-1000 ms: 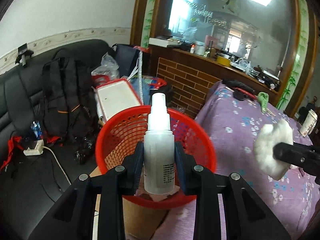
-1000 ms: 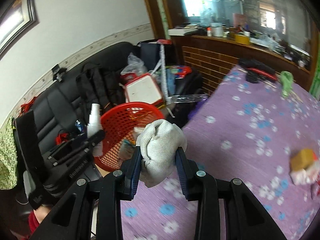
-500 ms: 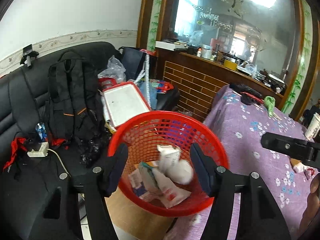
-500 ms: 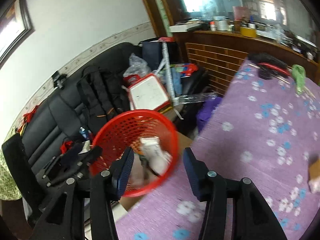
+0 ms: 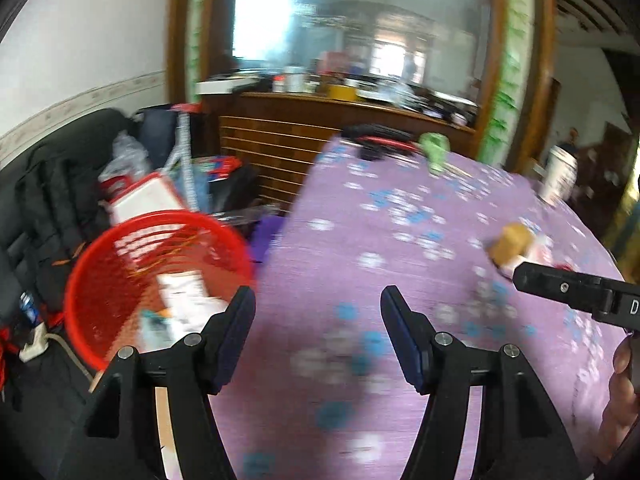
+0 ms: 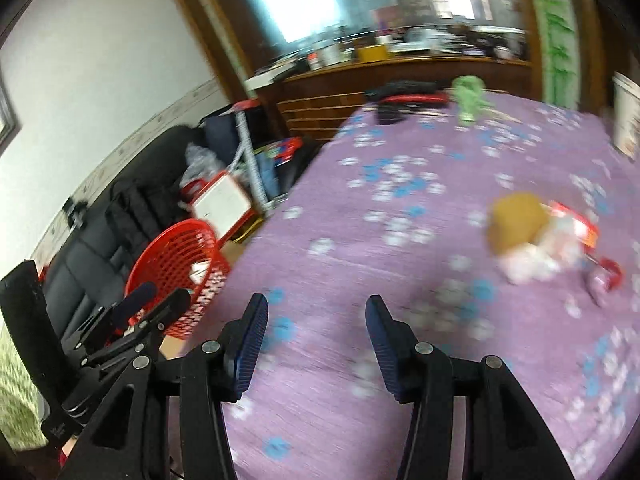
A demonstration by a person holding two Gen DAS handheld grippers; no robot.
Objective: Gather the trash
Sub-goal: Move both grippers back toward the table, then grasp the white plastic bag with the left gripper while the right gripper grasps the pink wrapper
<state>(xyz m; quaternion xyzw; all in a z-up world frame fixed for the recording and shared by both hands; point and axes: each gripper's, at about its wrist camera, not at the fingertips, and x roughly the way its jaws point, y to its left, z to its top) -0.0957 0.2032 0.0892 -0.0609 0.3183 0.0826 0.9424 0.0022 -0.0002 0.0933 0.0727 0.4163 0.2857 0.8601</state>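
Note:
The red mesh basket (image 5: 86, 264) stands off the table's left edge with a white bottle and papers (image 5: 184, 300) inside; in the right wrist view the basket (image 6: 172, 256) sits lower left. My left gripper (image 5: 318, 296) is open and empty over the purple flowered tablecloth (image 5: 360, 240). My right gripper (image 6: 317, 304) is open and empty too, also over the cloth. Ahead and right of it lies a trash pile: a brown lump (image 6: 516, 220), crumpled white paper (image 6: 532, 264) and a red wrapper (image 6: 580, 228). The right gripper (image 5: 560, 292) juts in at the left view's right edge.
A black sofa (image 5: 52, 184) with a backpack and a red-framed white board (image 5: 144, 200) lies behind the basket. At the table's far end are black items (image 6: 404, 92), a green thing (image 6: 470, 96) and a paper cup (image 6: 628, 116). A wooden counter stands beyond.
The left gripper let the spray bottle go and the right let the white cloth wad go, both into the basket. Both jaws opened, then swung right from the basket to over the table.

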